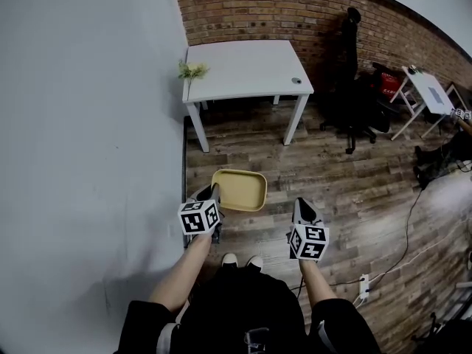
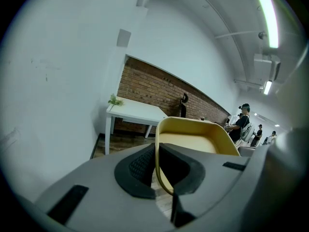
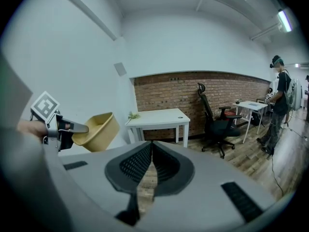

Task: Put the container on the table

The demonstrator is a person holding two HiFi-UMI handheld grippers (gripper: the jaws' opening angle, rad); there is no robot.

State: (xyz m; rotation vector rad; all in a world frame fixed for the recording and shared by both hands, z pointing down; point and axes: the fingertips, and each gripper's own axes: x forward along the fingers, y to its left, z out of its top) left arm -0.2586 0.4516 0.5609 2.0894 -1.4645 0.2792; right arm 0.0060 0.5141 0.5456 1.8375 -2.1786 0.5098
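Note:
A yellow rectangular container (image 1: 240, 189) hangs in the air above the wooden floor, with my left gripper (image 1: 214, 198) shut on its near-left rim. In the left gripper view the container (image 2: 193, 141) fills the middle, its rim pinched between the jaws. The right gripper view shows the container (image 3: 99, 132) held at the left. My right gripper (image 1: 304, 211) is shut and empty, just right of the container. The white table (image 1: 243, 68) stands ahead against the brick wall, also seen as the table (image 2: 133, 112) and the table (image 3: 159, 117).
A small green plant (image 1: 190, 70) sits on the table's left corner and a small round object (image 1: 296, 81) near its right edge. A black office chair (image 1: 350, 87) stands right of the table. A white wall (image 1: 88, 124) runs along the left. A person (image 3: 279, 100) stands far right.

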